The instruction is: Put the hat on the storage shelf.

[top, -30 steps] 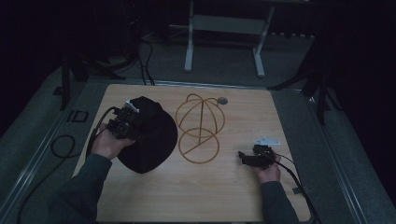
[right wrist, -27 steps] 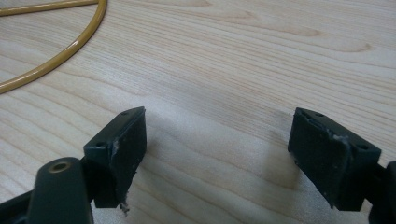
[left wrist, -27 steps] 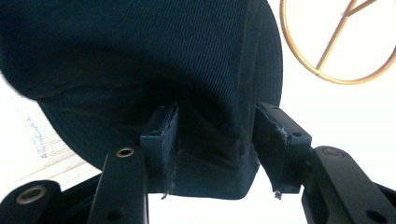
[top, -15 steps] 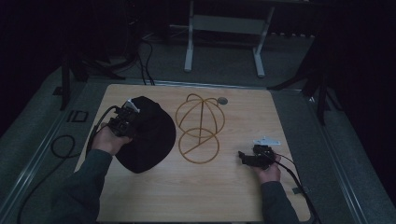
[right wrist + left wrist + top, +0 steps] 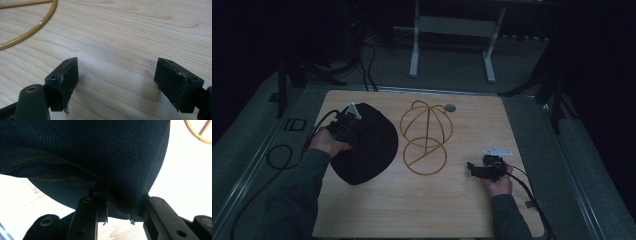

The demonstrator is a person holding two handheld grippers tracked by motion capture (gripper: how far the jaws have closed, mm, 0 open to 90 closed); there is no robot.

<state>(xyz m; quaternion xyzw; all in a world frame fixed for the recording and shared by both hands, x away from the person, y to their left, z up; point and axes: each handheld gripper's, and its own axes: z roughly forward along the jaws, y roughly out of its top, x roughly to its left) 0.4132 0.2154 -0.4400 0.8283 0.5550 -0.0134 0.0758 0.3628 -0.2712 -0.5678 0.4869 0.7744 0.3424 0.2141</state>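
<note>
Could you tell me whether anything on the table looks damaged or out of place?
Mostly tidy. The right hand-held gripper has frayed, ragged pads. The black cap lies beside the wire cap stand, not on it.

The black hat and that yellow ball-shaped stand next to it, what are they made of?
The black hat looks like soft woven cloth: the left gripper view shows fine ribbed lines and a stitched seam, matte, no shine. The yellow stand looks like thin bent wire or rod with a smooth glossy coating, since light glints along it in the right gripper view; metal or plastic underneath, hard to say.
</note>
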